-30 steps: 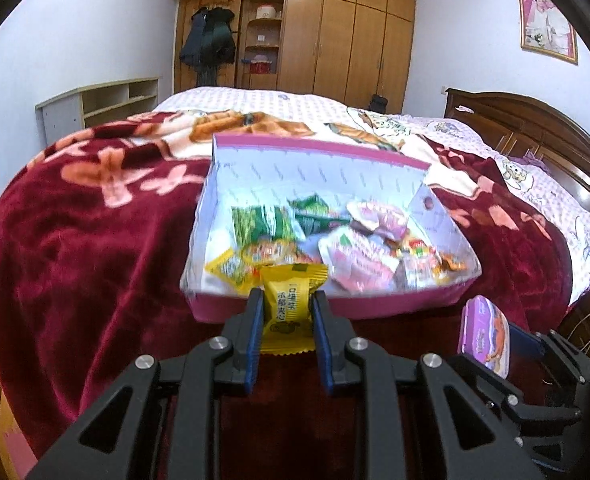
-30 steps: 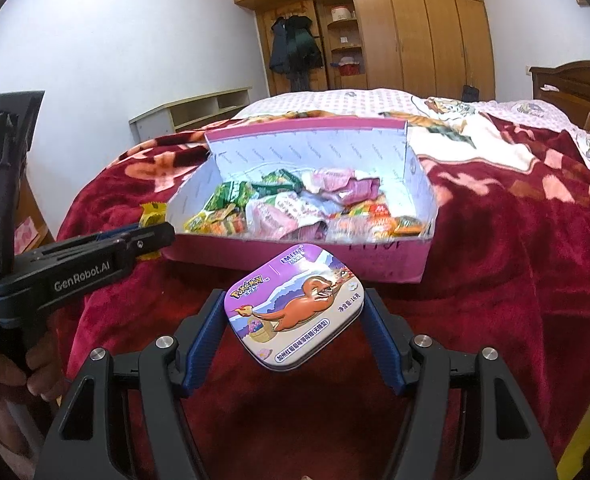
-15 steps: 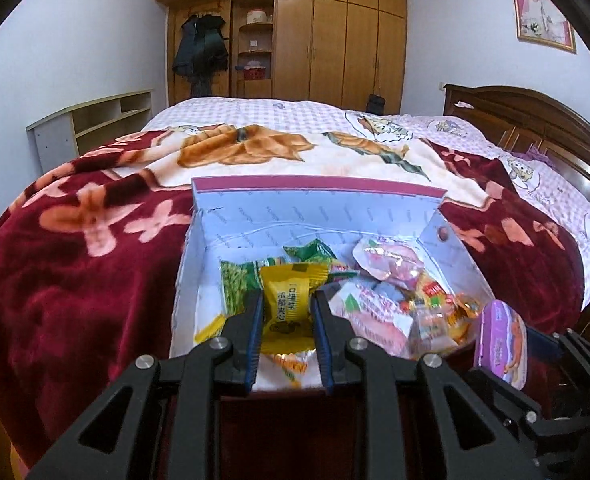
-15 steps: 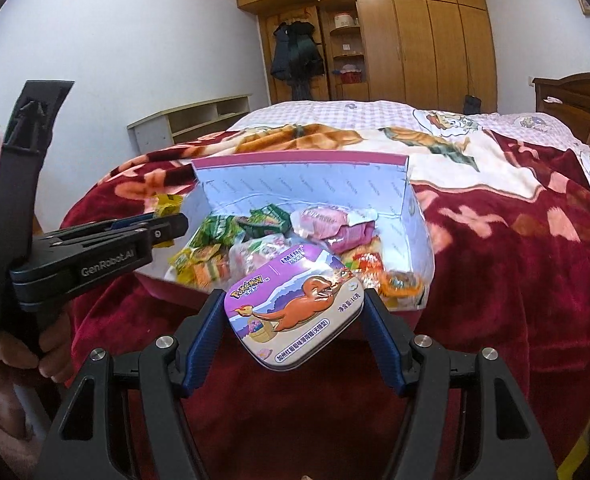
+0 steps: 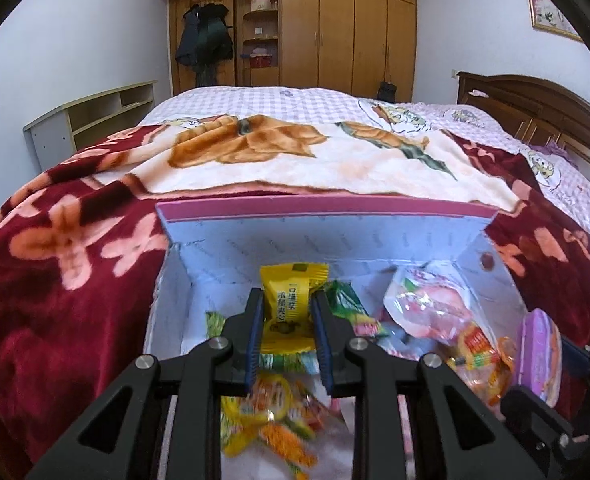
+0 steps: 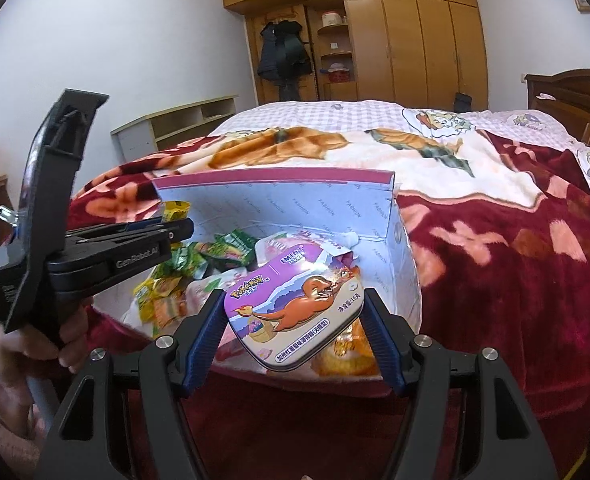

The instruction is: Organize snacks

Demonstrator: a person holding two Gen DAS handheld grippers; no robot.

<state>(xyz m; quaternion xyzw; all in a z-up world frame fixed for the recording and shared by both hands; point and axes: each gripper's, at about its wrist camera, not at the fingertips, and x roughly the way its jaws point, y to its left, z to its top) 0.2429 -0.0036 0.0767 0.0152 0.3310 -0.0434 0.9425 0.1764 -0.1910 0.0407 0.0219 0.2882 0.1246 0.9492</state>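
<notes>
The left tool (image 5: 288, 312) is clamped on a yellow snack packet (image 5: 291, 304), which is held upright between the blue pads, over the inside of the pink box (image 5: 327, 210). The packet's top edge is seen level with the foot of the box's back wall, with a bare patch of white box floor to the left of the tool, next to the left wall. Loose snacks (image 5: 435, 312) are piled under the tool and toward the right side of the box, so open floor is only seen at the left and back.

The right tool (image 6: 295, 320) is closed on a purple Pokémon tin (image 6: 295, 312), gripped by its two short sides and tilted, lower edge toward the camera. The tin is held above the box's near right corner, over the wrapped snacks. In the left wrist view the tin (image 5: 541, 356) is seen edge-on, just past the right wall of the box. The left tool (image 6: 175, 232) is seen from the right wrist view coming in over the left wall, well apart from the tin, with the snack pile between them.

The box sits on a red floral blanket (image 6: 495, 248) on the bed, lid flap standing up at the back. Soft blanket is seen all round the box. A wooden wardrobe (image 5: 335, 20) is seen at the far wall.
</notes>
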